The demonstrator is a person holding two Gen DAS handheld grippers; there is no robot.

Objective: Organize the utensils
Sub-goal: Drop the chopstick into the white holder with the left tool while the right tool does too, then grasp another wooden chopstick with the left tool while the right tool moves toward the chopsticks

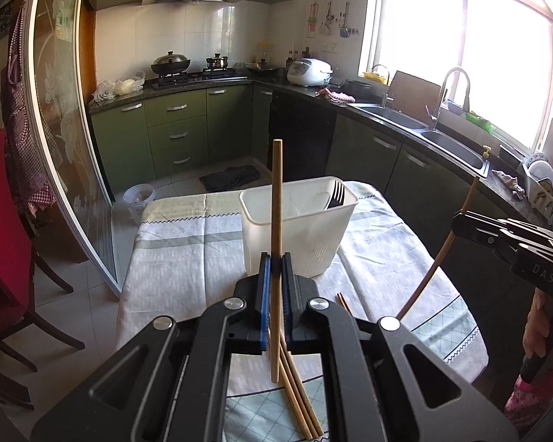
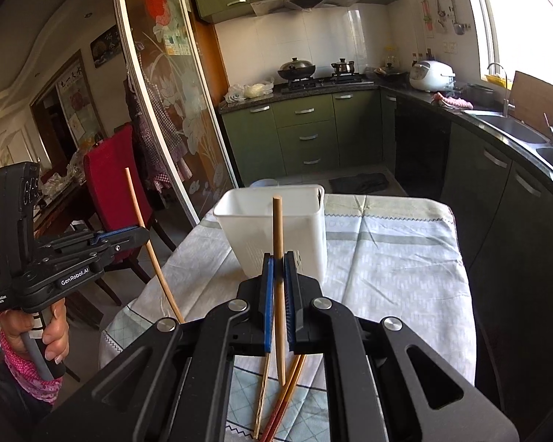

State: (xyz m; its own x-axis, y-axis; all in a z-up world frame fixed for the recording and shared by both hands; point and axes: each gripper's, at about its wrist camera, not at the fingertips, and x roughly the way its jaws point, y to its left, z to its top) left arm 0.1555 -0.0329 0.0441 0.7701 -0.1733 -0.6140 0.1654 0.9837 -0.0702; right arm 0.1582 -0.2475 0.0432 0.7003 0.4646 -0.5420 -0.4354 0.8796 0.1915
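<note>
wrist cams fwd-down, shared white bin (image 1: pixel 298 221)

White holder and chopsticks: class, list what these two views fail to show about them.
- Holder contents: left view shows only the fork tines above the rim; the wall hides the rest. Right view shows almost none of the inside.
- Loose chopsticks on the table: gripper bodies and bottom edges cut them off in both views, so the count is unsure.
- Held chopstick in the left gripper: the pads hide its middle.
</note>
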